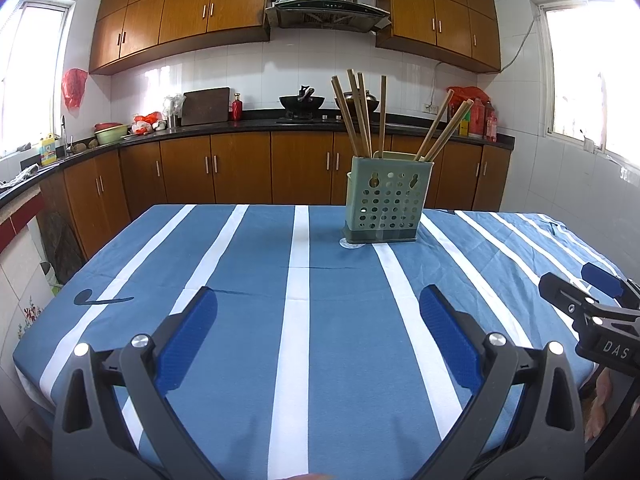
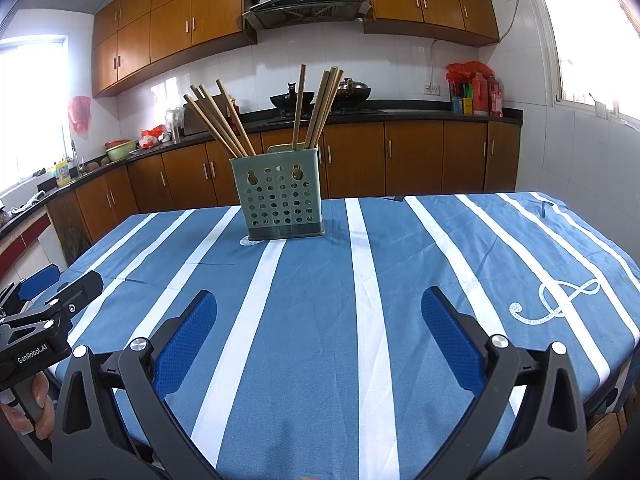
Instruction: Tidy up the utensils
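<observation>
Both hand-held grippers, left (image 1: 318,320) and right (image 2: 319,320), gape empty before wooden chopsticks (image 2: 224,122) in a perforated plastic holder (image 2: 278,196).

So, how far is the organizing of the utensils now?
It looks nearly done or done: the chopsticks all stand in the green holder, in two bunches. Nothing is in hand; the left tool and right tool are open above the striped tablecloth, where no loose utensil shows.

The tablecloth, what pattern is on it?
The cloth tablecloth is blue with white stripes and a white treble clef, clearest in the right wrist view.
</observation>
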Motion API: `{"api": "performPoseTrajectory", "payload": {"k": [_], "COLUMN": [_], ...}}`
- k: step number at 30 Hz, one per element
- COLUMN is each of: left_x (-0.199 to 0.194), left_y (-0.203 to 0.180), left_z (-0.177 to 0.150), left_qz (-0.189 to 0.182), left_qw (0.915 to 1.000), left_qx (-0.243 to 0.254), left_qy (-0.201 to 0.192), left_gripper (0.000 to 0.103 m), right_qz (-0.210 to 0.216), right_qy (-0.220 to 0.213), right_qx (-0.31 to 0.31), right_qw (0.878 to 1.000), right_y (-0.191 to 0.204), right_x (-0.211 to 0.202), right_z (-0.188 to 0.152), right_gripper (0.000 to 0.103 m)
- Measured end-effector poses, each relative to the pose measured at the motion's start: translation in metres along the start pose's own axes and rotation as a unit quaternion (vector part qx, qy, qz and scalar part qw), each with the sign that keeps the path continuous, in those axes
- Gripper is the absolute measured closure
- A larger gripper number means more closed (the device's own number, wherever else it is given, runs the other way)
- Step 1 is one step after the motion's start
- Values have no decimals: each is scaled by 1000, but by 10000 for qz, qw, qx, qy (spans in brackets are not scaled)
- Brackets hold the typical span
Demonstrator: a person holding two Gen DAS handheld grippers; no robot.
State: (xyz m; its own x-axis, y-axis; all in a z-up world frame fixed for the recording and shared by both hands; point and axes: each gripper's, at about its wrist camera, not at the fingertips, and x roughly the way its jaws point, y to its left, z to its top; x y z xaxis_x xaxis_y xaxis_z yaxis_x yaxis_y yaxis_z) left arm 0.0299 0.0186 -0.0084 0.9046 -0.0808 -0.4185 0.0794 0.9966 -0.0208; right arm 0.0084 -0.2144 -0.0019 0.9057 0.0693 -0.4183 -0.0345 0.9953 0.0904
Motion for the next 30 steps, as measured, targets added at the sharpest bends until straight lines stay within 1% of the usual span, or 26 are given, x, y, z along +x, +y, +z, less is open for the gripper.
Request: {"api": "performPoseTrajectory", "payload": {"k": [30], "left_x": [0], "left_y": [-1], "left_z": [-1], "left_qz": [-3], "left_qw": [10000], "left_qx": [-7], "left_qy": [13], "left_gripper": [4], "right_qz": [0], "right_qy": [16], "right_qx": [13], "right_qw": [10000], "right_y": [2], "right_x": [0], "right_z": [-1], "right_gripper": [2]}}
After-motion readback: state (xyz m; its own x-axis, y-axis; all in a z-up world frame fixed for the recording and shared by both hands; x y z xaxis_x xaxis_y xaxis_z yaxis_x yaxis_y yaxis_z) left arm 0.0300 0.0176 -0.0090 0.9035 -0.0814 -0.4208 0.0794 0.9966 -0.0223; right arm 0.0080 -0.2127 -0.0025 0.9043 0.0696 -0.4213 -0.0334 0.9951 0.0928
